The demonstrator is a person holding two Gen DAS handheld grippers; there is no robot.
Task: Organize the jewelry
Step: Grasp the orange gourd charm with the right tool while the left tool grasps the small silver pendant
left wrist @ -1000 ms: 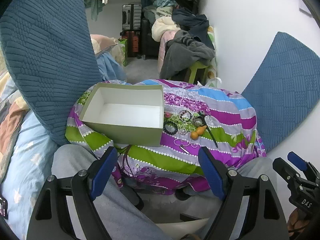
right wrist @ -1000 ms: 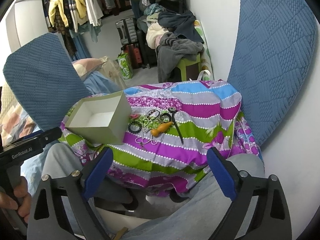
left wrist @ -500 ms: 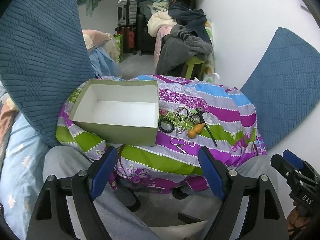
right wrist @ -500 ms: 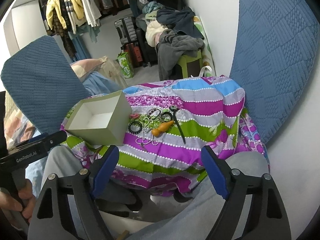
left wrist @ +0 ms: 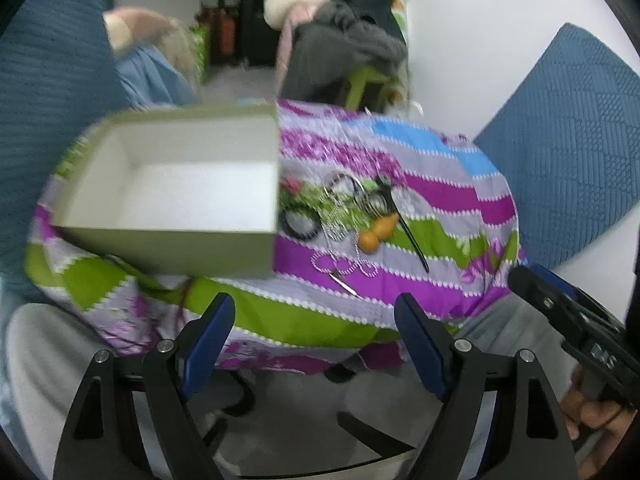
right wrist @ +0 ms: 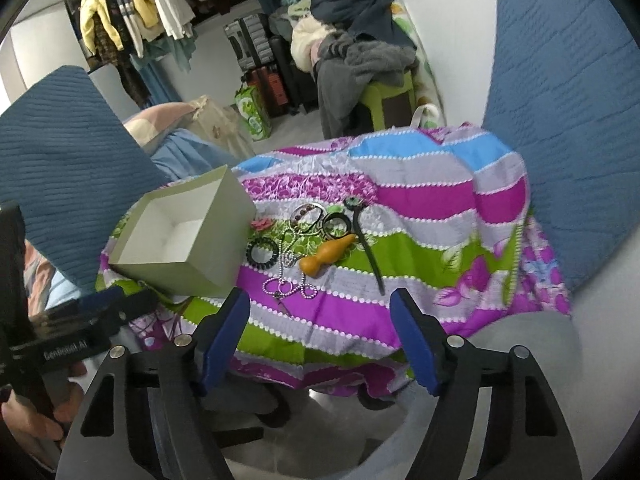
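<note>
In the left wrist view, the left gripper (left wrist: 314, 340) hangs with its blue padded jaws spread and nothing between them, above the near edge of a striped, glossy cloth (left wrist: 432, 196). On the cloth sits an open cardboard box (left wrist: 168, 248), rectangular, grey-green outside and white inside. Just to its right lies the jewelry: a black coiled hair tie (left wrist: 300, 224), a beaded silver chain (left wrist: 340, 260) and a smooth orange gourd-shaped piece (left wrist: 376, 234).

In the right wrist view, the right gripper (right wrist: 320, 336) has just been closing its jaws, yet they stand apart and empty. A long thin dark hair stick (right wrist: 368, 248) lies beside the gourd.
</note>
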